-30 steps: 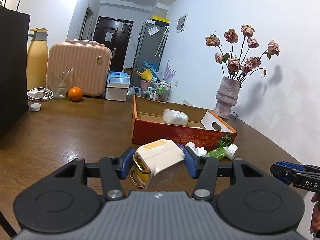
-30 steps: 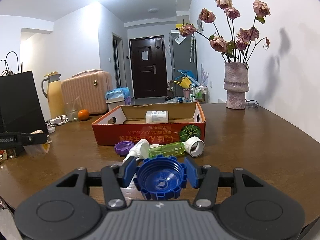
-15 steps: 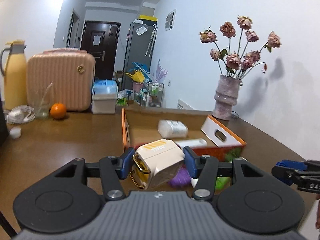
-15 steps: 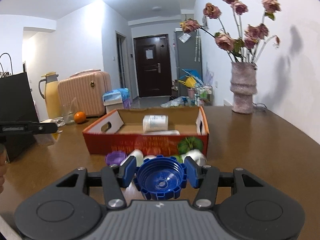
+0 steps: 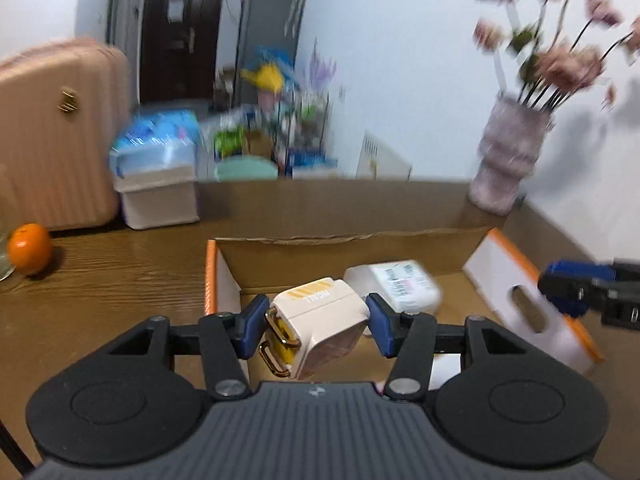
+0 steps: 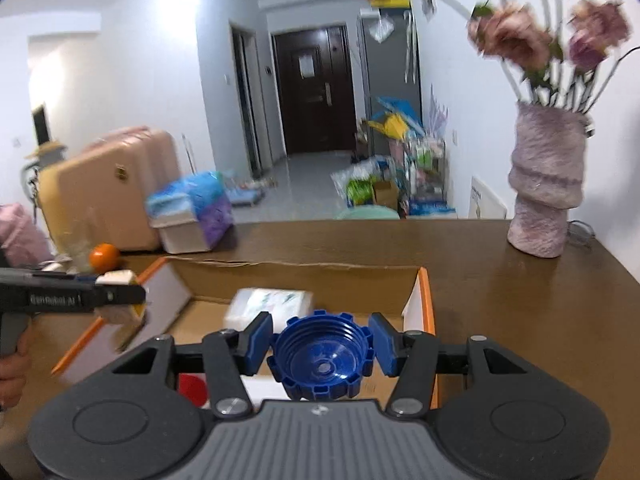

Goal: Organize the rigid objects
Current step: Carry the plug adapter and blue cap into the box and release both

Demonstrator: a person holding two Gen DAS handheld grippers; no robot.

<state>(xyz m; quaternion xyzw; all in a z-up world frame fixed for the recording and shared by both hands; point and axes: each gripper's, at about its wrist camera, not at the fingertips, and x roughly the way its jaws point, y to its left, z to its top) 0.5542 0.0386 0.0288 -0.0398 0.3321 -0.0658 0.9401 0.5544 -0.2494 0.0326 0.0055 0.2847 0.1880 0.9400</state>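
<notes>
Gripping glossy cream charger [image 5: 320, 326], ridged blue cap [image 6: 321, 360], above cardboard box [image 6: 424, 300]

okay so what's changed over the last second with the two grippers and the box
Both hand-held grippers moved forward and now hang over the open box; a second ago they were short of its front wall, above the loose items on the table. Nothing was let go: the left hand-held gripper still clamps the cream charger, the right hand-held gripper the blue cap. The white bottle in the box stayed put.
</notes>
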